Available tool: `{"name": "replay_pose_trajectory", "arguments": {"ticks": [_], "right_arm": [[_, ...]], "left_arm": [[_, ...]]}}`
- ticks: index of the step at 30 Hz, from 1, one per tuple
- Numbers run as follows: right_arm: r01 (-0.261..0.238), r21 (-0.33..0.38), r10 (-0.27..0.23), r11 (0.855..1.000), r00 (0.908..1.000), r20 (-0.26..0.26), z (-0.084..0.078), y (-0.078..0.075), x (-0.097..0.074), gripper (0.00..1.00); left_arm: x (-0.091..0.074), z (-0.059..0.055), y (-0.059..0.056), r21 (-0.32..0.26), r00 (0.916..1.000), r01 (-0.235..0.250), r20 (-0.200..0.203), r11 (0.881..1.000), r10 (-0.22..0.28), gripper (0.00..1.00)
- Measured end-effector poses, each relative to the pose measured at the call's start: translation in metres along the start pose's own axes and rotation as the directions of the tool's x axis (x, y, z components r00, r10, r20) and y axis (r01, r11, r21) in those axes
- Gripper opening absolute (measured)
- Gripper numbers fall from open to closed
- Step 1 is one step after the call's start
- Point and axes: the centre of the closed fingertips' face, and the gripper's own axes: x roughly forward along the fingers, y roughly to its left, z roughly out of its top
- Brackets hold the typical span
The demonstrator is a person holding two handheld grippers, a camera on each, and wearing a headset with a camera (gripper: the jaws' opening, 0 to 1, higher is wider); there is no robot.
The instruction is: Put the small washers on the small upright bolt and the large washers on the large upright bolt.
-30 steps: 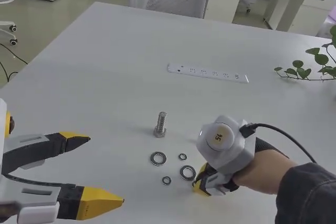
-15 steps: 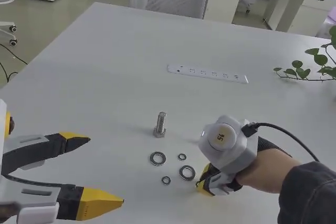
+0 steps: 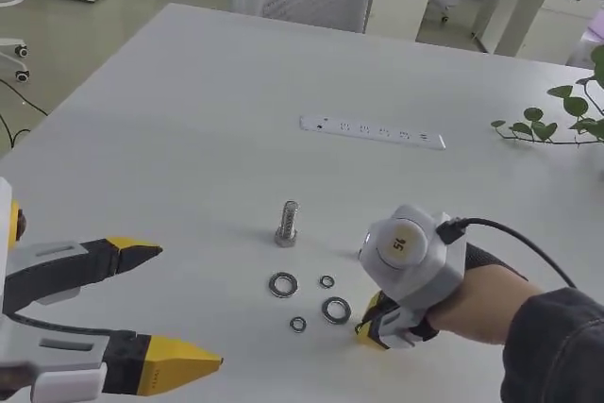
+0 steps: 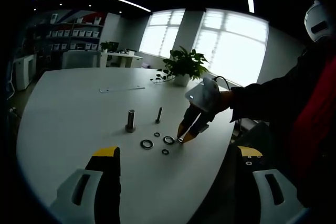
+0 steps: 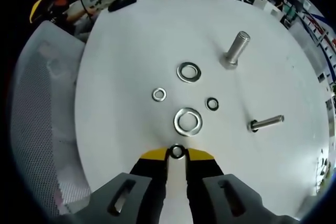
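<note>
Left gripper point(image 4: 177, 153): jaws wide apart. Right gripper point(image 4: 181, 138): tips down near the desk point(image 4: 68, 108) edge, jaws nearly together (small washer point(image 4: 180, 140) between, barely discernible), beside loose washers point(image 4: 146, 144).

The worktop point(image 3: 189, 120) lies bare to the left and far of the large bolt point(image 3: 288, 223), up to the power strip point(image 3: 372, 131). Four loose washers point(image 3: 282, 284) crowd the patch near of that bolt. The right gripper point(image 3: 363, 329), jaws pinching a washer point(image 5: 177, 152), blocks their right side, close by the small bolt point(image 5: 266, 123). The left gripper point(image 3: 189, 306), jaws wide, takes up the near left.
</note>
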Motion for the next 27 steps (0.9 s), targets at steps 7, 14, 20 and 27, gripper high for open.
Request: {"name": "replay_pose_trajectory", "arguments": {"ticks": [7, 14, 20, 27], "right_arm": [[0.001, -0.004, -0.001, 1.000, 0.9999, 0.010, 0.000, 0.001, -0.001, 0.14], [0.003, -0.017, -0.003, 1.000, 1.0000, 0.008, 0.002, 0.000, -0.002, 0.13], [0.010, -0.017, -0.010, 1.000, 1.0000, 0.002, 0.001, -0.005, -0.006, 0.13], [0.026, -0.015, -0.026, 1.000, 0.9997, 0.003, 0.001, -0.013, -0.014, 0.13]], "left_arm": [[0.000, 0.000, -0.001, -0.002, 1.0000, -0.001, 0.002, 1.000, 0.001, 0.90], [0.000, 0.000, -0.001, -0.002, 1.0000, -0.002, 0.004, 1.000, 0.002, 0.90], [0.000, -0.001, -0.001, -0.003, 1.0000, -0.003, 0.002, 1.000, 0.003, 0.90], [0.001, -0.001, -0.001, 0.000, 1.0000, 0.000, 0.001, 1.000, 0.000, 0.90]]}}
